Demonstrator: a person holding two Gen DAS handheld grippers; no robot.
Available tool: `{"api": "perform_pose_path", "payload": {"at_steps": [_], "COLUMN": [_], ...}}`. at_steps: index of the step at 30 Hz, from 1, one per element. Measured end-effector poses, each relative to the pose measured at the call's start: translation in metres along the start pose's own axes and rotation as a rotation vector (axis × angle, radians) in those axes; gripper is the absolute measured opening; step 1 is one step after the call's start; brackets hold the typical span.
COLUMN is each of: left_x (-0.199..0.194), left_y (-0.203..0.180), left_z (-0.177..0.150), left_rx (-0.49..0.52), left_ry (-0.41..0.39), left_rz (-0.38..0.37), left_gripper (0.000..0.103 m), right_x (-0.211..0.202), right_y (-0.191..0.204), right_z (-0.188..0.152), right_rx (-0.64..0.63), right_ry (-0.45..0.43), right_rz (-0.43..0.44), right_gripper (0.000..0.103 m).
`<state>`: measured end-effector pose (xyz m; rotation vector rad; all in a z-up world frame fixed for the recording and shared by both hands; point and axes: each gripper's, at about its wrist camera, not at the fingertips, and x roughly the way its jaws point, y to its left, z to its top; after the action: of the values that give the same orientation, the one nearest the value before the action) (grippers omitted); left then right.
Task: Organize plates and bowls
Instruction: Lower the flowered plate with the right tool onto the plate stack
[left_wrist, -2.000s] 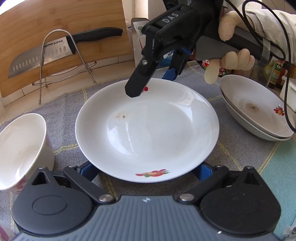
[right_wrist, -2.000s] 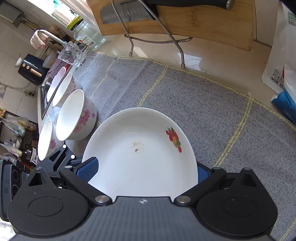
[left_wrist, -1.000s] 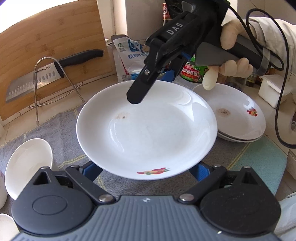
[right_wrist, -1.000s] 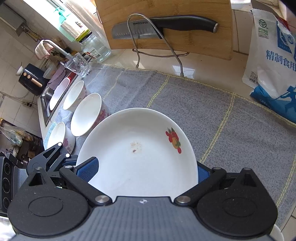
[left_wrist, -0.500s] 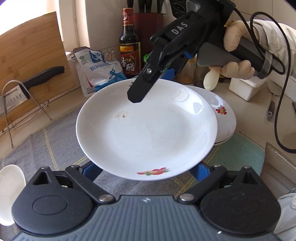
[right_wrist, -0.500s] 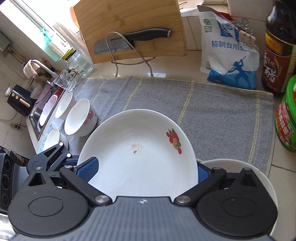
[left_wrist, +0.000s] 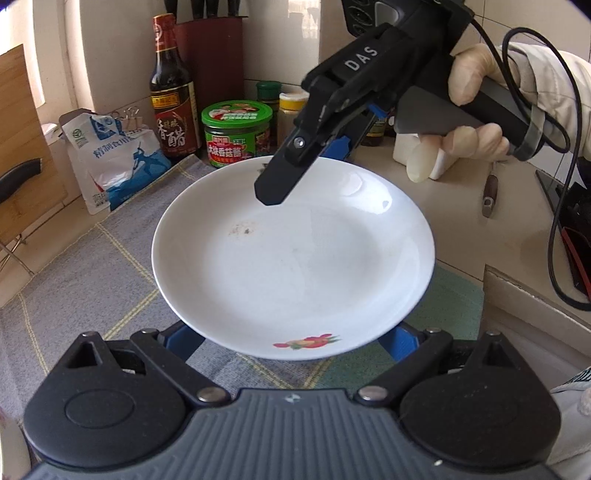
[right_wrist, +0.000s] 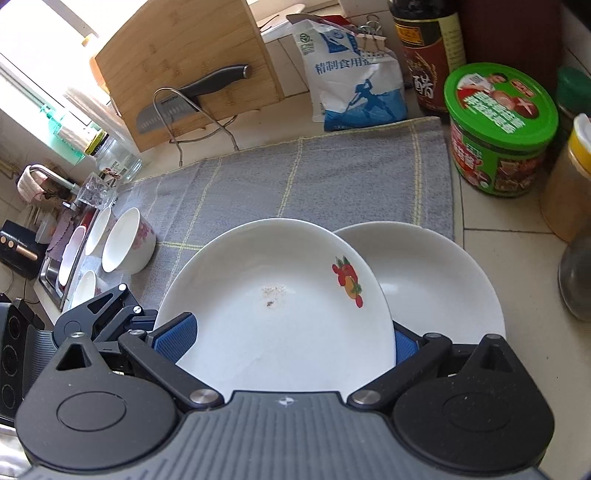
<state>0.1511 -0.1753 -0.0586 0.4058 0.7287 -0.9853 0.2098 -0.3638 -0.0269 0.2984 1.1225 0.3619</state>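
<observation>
A white plate with a red fruit print is held in the air by both grippers at opposite rims. My left gripper is shut on its near rim. My right gripper is shut on its far rim. In the right wrist view the same plate is partly over a stack of white plates on the counter to the right. Several white bowls with pink flowers stand at the mat's left end.
A grey mat covers the counter. Behind it stand a cutting board with a knife rack, a salt bag, a vinegar bottle, a green-lidded jar and a yellow-lidded jar. A sink lies far left.
Both grippers have carried the plate rightward from over the mat until it is partly over the plate stack. The bowls have dropped out of the left wrist view.
</observation>
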Motion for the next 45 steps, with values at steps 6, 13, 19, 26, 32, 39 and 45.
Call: {"api": "perform_pose_path", "payload": {"at_steps": [6,13,19,26,32,39,45], "left_x": [0.009,0.014,0.021,0.032,0.041,0.049,0.050], "left_y": [-0.008,-0.010,-0.009,-0.007,-0.004,-0.004,-0.004], "left_z": [0.004,0.010,0.015,0.016,0.021,0.024,0.024], "left_rx": [0.019,0.055,0.072,0.094,0.096,0.105,0.111], "left_ry": [0.021,0.035,0.047,0.063,0.086,0.099,0.099], "left_rz": [-0.029,-0.031,-0.039,-0.040,-0.040,-0.036,-0.040], "left_gripper": [0.098,0.098,0.098,0.098,0.098,0.097,0.097], "right_x": [-0.003,-0.006,-0.007,-0.013,-0.016,-0.026,-0.028], "right_y": [-0.014,-0.028,-0.038,-0.047,-0.055,-0.062,-0.053], "right_z": [-0.011,-0.017,-0.019,-0.023,-0.027,-0.034,-0.032], "right_rx": [0.046,0.082,0.106,0.125,0.150,0.178,0.147], "right_ry": [-0.012,-0.028,-0.040,-0.051,-0.055,-0.078,-0.069], "right_rz": [-0.003,0.006,0.003,0.007,-0.003,0.004,-0.036], "right_gripper": [0.103,0.103,0.103,0.103,0.103,0.103,0.103]}}
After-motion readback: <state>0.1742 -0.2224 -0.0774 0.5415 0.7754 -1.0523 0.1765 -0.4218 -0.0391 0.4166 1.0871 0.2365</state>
